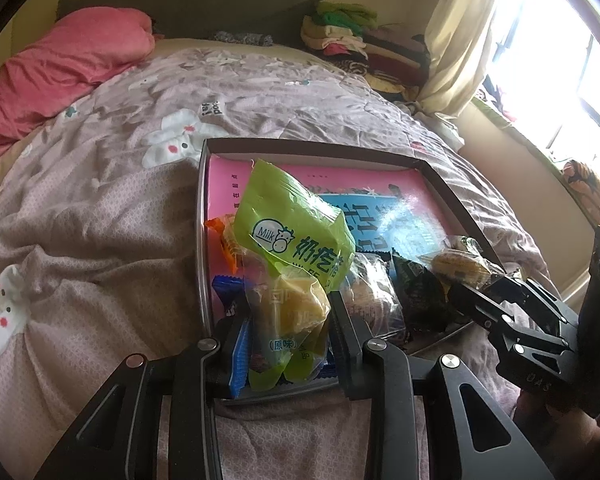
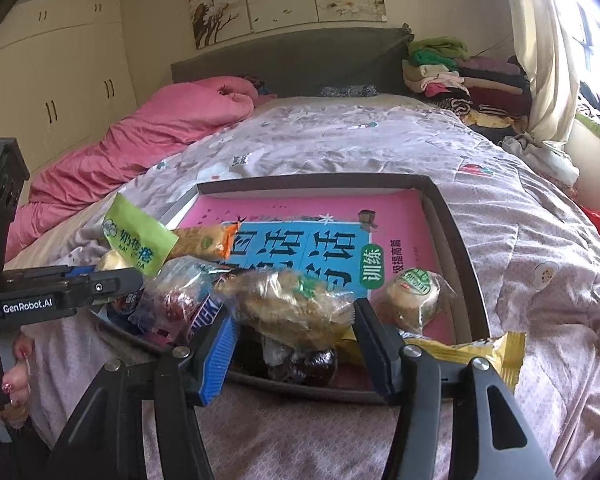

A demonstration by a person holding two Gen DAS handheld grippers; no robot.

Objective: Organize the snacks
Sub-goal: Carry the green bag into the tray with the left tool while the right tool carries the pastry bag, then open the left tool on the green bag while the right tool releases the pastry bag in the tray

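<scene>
Green foil marks the milk-candy packet (image 1: 290,248), clamped between the fingers of the left tongs (image 1: 288,320) and standing nearly upright, its long axis running from 6 toward 12 o'clock in the left wrist view, above the near left corner of the shallow box (image 1: 320,148) on the bed (image 1: 100,208). The other snacks lie heaped along the box's near edge, over a pink book (image 2: 396,212). Further right, the right tongs (image 2: 296,328) are about half open, and their fingers bracket a clear-wrapped crumbly pastry (image 2: 288,304); whether they already press on it I cannot tell. Its long axis runs 9 to 3 o'clock, across the gap. At about 2 o'clock from those tongs lies a round cake (image 2: 414,296), and at 3 o'clock a yellow wrapper (image 2: 480,352), both nearer the right hand.
</scene>
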